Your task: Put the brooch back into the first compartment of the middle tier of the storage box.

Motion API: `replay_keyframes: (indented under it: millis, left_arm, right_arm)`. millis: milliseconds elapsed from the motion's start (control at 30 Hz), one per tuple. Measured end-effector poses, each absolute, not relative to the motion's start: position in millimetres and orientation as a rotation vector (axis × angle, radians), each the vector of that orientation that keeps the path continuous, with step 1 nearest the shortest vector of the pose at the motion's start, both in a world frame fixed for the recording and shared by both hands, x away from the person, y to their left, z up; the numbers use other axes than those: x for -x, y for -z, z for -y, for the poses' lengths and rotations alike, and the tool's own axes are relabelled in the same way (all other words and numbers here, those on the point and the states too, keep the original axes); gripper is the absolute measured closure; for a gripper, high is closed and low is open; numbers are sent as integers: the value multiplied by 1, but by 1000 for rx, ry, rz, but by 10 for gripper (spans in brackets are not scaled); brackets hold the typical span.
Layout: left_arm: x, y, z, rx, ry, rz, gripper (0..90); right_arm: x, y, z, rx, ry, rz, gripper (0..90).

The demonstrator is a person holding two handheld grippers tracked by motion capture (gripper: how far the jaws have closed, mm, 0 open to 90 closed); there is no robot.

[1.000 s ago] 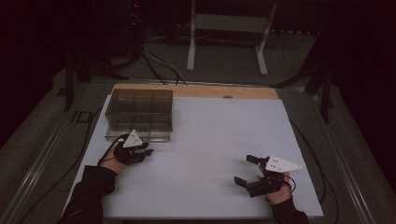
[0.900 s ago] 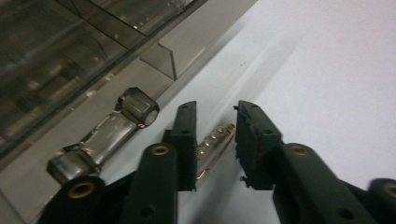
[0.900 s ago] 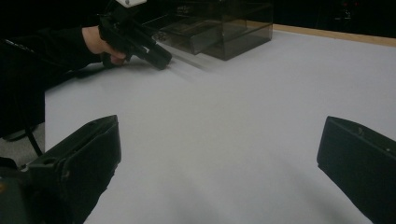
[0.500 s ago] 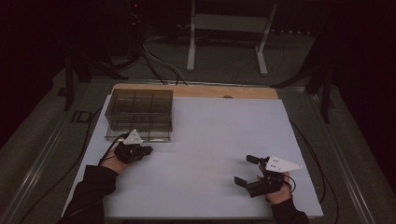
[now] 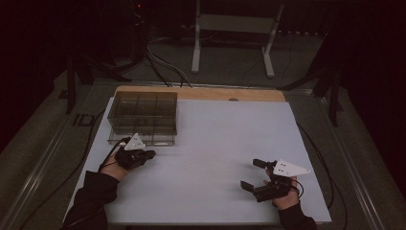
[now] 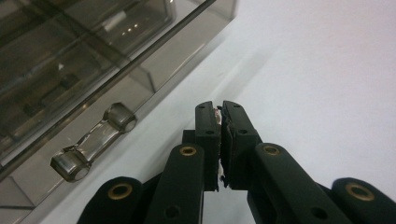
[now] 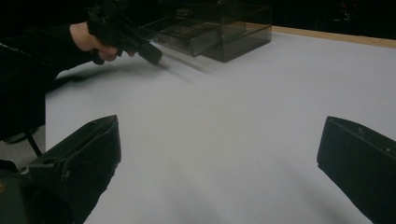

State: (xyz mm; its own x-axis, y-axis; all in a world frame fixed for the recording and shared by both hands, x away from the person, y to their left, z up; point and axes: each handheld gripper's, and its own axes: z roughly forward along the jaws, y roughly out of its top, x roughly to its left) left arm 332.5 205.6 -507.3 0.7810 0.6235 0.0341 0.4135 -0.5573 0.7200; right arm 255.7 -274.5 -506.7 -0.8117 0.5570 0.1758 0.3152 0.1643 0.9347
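My left tongs (image 6: 220, 122), jaws pressed together on nothing beside the clear bar handle (image 6: 93, 141) of the smoky transparent plastic compartment box (image 5: 142, 117) at the desk's (image 5: 225, 143) far-left corner, risk shoving it, while my right tongs (image 5: 255, 173) stay spread.

The left gripper (image 5: 149, 154) lay low and nearly level, its fingers (image 6: 208, 135) pressed together after just closing, nothing visible between them. The right gripper (image 5: 253, 174) rested apart from it, pointing across towards the other hand, jaws spread wide and empty. Dark sleeves covered both forearms.
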Motion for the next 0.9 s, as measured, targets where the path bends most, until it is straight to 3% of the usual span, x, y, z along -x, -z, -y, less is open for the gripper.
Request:
replay_keyframes:
  millis: [900]
  left_arm:
    - [-330, 464, -212, -2132, -397, -747, 872]
  right_arm:
    - [-257, 508, 272, -850, -1711, -2235, 0]
